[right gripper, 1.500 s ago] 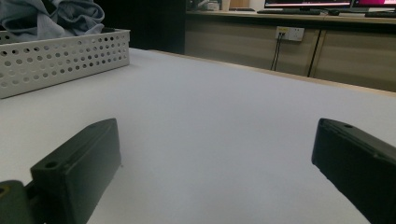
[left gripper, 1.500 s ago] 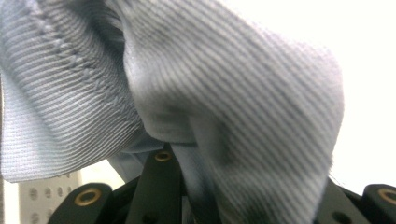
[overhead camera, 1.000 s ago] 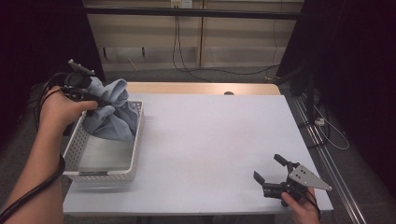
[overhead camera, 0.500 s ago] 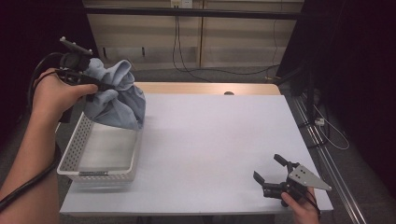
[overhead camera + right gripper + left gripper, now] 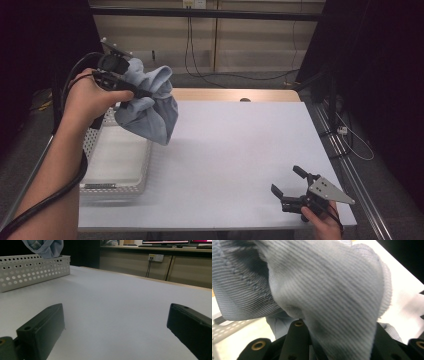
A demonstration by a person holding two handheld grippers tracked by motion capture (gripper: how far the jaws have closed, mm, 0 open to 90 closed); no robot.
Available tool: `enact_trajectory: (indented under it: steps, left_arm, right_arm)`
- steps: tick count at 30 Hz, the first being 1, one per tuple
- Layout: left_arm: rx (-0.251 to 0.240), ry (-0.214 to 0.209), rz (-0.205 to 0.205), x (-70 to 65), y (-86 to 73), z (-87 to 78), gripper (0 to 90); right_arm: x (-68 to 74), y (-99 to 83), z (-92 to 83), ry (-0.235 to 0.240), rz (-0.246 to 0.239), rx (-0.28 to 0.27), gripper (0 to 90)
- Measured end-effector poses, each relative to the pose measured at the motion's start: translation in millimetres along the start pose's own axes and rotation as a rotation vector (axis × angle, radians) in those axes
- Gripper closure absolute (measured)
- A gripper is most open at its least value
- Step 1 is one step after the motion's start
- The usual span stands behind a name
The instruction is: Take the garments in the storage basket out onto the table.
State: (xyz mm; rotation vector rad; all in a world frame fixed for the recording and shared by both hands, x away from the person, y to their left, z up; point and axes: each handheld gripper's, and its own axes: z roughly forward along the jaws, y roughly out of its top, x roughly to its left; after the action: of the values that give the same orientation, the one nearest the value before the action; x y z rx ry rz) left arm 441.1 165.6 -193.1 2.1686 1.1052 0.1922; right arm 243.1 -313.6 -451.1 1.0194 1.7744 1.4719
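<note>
Left gripper (image 5: 131, 91): its jaws are clamped on a bunched grey-blue ribbed cloth (image 5: 150, 107). In the left gripper view the cloth (image 5: 322, 290) rises from between the two black jaws, its knit ribs and a stitched seam plainly visible. In the high view the left hand (image 5: 90, 97) carries the gripper raised above the table's 10 o'clock area; the cloth hangs below the jaws in a loose bundle, clear of the table surface, its lowest point over the right-hand rim of the basket. A black cable runs from the gripper back along the forearm.

White perforated basket (image 5: 117, 172): stands on the table at 9 o'clock, beneath and slightly nearer than the hanging cloth; its interior shows a bare white floor. In the right gripper view the basket (image 5: 32, 271) sits at 10 o'clock with the tip of the cloth (image 5: 45, 247) hanging just above its far wall.

Right gripper (image 5: 295, 192): jaws stand wide apart with nothing between them. It rests low at the table's 5 o'clock corner in the right hand (image 5: 322, 222), well apart from cloth and basket.

Table (image 5: 240, 150): white top.
</note>
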Motion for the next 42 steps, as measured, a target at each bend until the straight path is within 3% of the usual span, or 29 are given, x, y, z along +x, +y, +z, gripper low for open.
enact_trajectory:
  steps: [9, 15, 17, 22, 29, 32, 34, 42]
  left_arm:
    - [-0.003, -0.039, 0.045, -19.5, 5.1, 14.9, 69.9]
    - [0.006, -0.074, 0.054, -26.8, 4.0, 28.1, 69.7]
    - [0.000, -0.105, 0.053, -32.3, 1.9, 37.2, 69.7]
    - [0.013, -0.120, 0.083, -40.5, -1.2, 50.7, 69.6]
    - [0.016, -0.160, 0.096, -52.7, -10.0, 76.7, 69.4]
    - [0.009, -0.174, 0.112, -59.3, -13.3, 86.6, 69.2]
    - [0.007, -0.187, 0.144, -64.6, -15.8, 95.1, 69.1]
    - [-0.006, -0.224, 0.184, -78.6, -20.3, 111.6, 68.8]
  right_arm:
    - [-0.8, -0.2, -0.6, -0.005, -0.006, 0.004, 0.6]
    - [-0.1, 0.0, -0.6, -0.002, -0.005, 0.004, 0.6]
    - [-0.5, -0.1, -0.8, -0.003, -0.007, 0.005, 0.6]
    - [-0.6, -0.3, -0.7, -0.001, -0.007, 0.008, 0.6]
    - [-0.2, -0.2, -0.9, 0.001, -0.009, 0.008, 0.6]
    - [-0.4, -0.2, -1.1, -0.001, -0.010, 0.007, 0.6]
    - [-0.3, -0.1, -1.0, 0.000, -0.010, 0.007, 0.6]
    - [0.0, -0.3, -0.9, 0.000, -0.011, 0.009, 0.6]
